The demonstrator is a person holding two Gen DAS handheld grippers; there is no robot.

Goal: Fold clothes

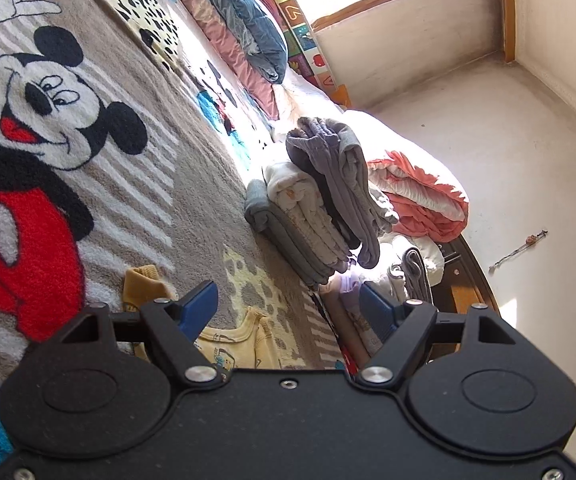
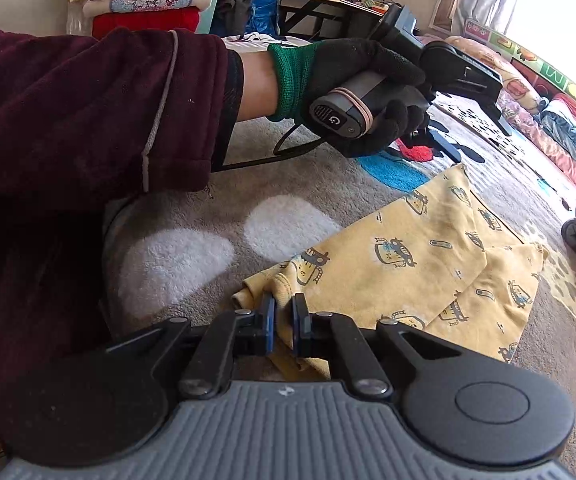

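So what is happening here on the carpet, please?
A person is folding laundry with two hand-held grippers. The right gripper is shut on the edge of a yellow printed baby garment lying on the cartoon-mouse carpet. The left gripper, held in a black-gloved hand, hangs open above it, holding nothing. A stack of folded clothes sits nearby.

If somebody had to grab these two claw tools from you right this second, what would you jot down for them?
Right claw: pinched shut on an edge of the yellow printed garment, nearest you.
Left claw: open, holding nothing, held above the rug in a gloved hand.
The garment lies spread on the rug, not yet folded; one part is already lapped over.
Done: a stack of folded clothes sits at the rug's far edge.
Left: fold the yellow garment; it would probably then join the stack.
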